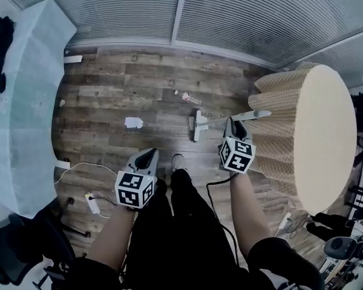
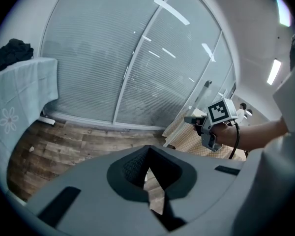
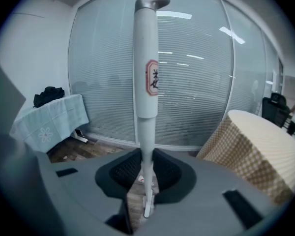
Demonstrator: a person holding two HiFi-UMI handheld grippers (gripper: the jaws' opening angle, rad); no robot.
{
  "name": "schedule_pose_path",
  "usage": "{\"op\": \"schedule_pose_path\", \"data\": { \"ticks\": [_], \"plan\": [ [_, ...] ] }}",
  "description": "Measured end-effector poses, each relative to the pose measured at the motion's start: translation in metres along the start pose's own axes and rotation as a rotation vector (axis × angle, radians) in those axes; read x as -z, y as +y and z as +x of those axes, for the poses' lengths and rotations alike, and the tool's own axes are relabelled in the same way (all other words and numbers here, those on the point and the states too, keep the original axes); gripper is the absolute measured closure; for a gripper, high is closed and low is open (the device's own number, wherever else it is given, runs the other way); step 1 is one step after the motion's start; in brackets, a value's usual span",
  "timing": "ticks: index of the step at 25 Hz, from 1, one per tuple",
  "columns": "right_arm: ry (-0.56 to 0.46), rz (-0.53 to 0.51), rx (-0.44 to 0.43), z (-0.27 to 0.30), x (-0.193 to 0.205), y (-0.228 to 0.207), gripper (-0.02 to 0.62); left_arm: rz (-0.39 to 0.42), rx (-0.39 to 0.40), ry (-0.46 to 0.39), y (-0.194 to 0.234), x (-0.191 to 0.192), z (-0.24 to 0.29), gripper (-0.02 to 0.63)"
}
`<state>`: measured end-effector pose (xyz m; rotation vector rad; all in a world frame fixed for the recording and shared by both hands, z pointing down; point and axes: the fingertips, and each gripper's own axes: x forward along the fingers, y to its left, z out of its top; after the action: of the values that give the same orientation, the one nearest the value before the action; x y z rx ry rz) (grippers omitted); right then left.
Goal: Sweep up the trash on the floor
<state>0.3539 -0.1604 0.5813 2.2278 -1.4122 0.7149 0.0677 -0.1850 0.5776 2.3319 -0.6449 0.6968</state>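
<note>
Head view: the right gripper [image 1: 236, 125] is clenched on the handle of the broom [image 1: 197, 125]. The broom head rests on the wooden floor [image 1: 109, 83] just ahead of the person's feet. The right gripper view confirms the grasp: both pads bear on the pale broom handle [image 3: 146, 58], which stands upright between them. The left gripper [image 1: 147, 157] hangs at the near left. In the left gripper view its jaws are pressed together on nothing.

Trash location: a white paper scrap [image 1: 133, 122] lies to the left of the broom head and apart from it. Small debris [image 1: 187, 96] lies farther off, toward the window wall. No dustpan is visible in any view.

Step in hand (judgement): sweeping is set up but the trash is not yet gathered. The broom head touches none of it.

Next move (judgement):
1. Carry the broom head left, beyond the paper scrap, and draw the scrap toward the debris to form one pile.
2. Keep the handle clear of the round table [image 1: 314, 132] at right.
3. Keep strokes away from the cable [image 1: 78, 168] at near left.
4. Bring the left gripper to the handle if one-handed control proves loose.
</note>
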Motion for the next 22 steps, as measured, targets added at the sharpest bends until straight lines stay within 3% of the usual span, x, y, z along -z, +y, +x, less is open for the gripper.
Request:
{"op": "schedule_pose_path", "data": {
  "ticks": [6, 11, 15, 22],
  "plan": [
    [0.023, -0.063, 0.036, 0.009, 0.014, -0.066, 0.511, 0.027, -0.003, 0.032, -0.029, -0.001, 0.018, 0.612],
    [0.051, -0.125, 0.034, 0.032, 0.027, -0.091, 0.511, 0.044, -0.024, 0.049, -0.042, -0.001, 0.021, 0.612],
    [0.054, -0.149, 0.010, 0.050, 0.028, -0.082, 0.511, 0.043, -0.050, 0.057, -0.044, -0.001, 0.018, 0.612],
    [0.071, -0.114, -0.107, 0.065, 0.021, -0.018, 0.509, -0.006, -0.114, 0.032, -0.028, 0.002, 0.002, 0.612]
  ]
}}
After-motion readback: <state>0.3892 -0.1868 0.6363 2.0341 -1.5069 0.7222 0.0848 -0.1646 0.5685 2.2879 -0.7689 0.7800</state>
